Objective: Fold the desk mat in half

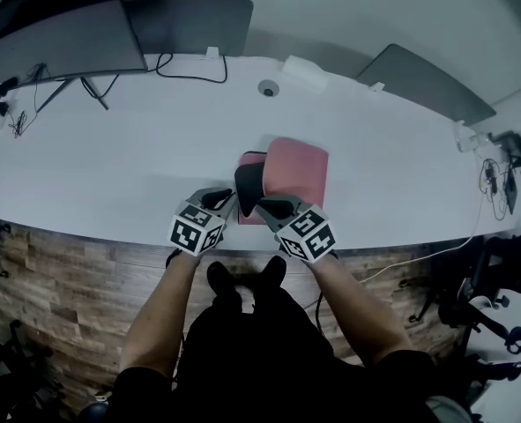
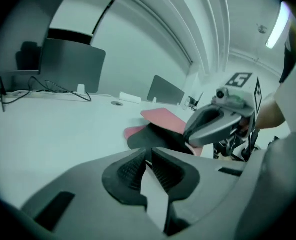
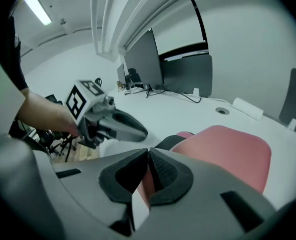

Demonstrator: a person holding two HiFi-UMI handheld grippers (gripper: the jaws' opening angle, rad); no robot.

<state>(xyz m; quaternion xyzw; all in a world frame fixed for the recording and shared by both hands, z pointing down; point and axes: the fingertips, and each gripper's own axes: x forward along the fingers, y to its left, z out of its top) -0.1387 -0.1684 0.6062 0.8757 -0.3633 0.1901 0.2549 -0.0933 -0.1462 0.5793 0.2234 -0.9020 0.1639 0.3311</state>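
The desk mat (image 1: 295, 170) is pink on top and black underneath, and lies on the white desk (image 1: 110, 166) near its front edge. Its near left part is lifted and curled, showing the black underside (image 1: 249, 183). My left gripper (image 1: 229, 203) is shut on that raised black edge (image 2: 158, 139). My right gripper (image 1: 262, 206) sits close beside it, shut on the mat's near edge, with pink mat (image 3: 228, 144) showing between its jaws. Each gripper appears in the other's view: the right gripper (image 2: 213, 124) and the left gripper (image 3: 120, 126).
Dark monitors (image 1: 57, 38) (image 1: 189, 20) stand at the back left with trailing cables (image 1: 189, 73). Another dark screen (image 1: 423, 82) leans at the back right. A white box (image 1: 304, 70) and a round grommet (image 1: 268, 87) lie behind the mat. Office chairs (image 1: 489, 298) stand at the right.
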